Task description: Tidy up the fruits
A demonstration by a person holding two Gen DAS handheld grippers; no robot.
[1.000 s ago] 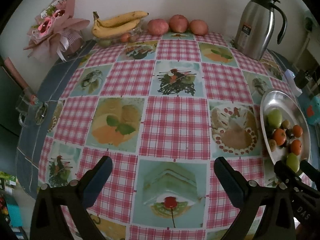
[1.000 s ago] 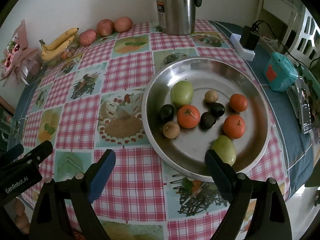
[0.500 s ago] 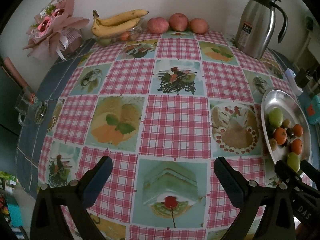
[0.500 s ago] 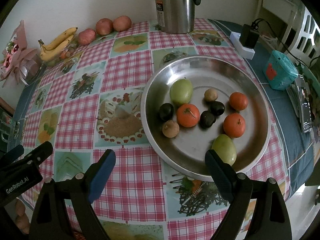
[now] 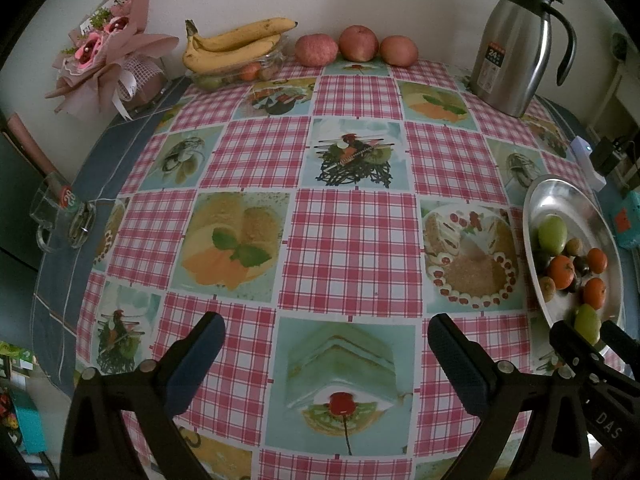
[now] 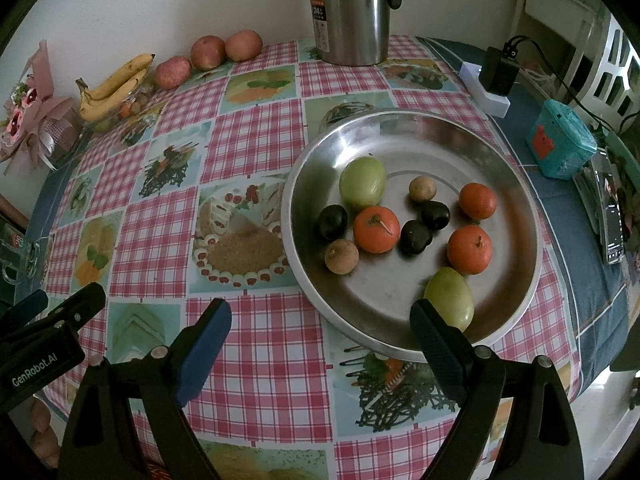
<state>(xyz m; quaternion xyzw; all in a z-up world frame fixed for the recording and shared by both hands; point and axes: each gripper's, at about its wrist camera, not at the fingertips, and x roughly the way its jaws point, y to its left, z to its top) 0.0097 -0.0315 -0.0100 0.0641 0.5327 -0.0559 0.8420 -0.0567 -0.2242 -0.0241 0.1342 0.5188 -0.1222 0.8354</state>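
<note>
**Mixed fruit on steel tray, both grippers spread and empty**

Currently the steel tray [image 6: 516, 184] serves as landmark. It sits on the checked tablecloth [image 6: 256, 140], short of the steel jug [image 6: 348, 12]. On the tray: two green fruits, one toward the jug [image 6: 362, 181] and one at the near rim [image 6: 450, 298]; three orange fruits [image 6: 376, 229] [image 6: 469, 249] [image 6: 477, 201]; three dark fruits [image 6: 332, 221] [image 6: 416, 237] [image 6: 435, 214]; two small brown ones [image 6: 341, 256] [image 6: 420, 189]. Kinds lie intermixed, several touching near the tray centre.

Well apart from the tray, along the wall: bananas [image 5: 236, 44] over a clear dish of small fruit, then three apples [image 5: 358, 43] in a row.

Right gripper [image 6: 320, 332]: jaws wide apart, holding nothing, its right finger overlapping the tray's near rim just beside the near green fruit. Left gripper [image 5: 324, 344]: jaws wide apart, nothing between them, over bare cloth to the tray's left.

Stage: cannot settle. Layout fits fruit already gathered on the tray, or fruit awaiting sorting by kind.

Risks, as judged:
- Round fruit on smooth curved steel; a nudge from one finger would likely set neighbours rolling and scatter any grouping.
- Small dark and brown fruits sit tight against the orange one; wide jaws could catch two at once.
- Pressing on the raised rim might tip or slide the tray on the slick cloth.
- Soft fruit may bruise under a hard squeeze.
</note>
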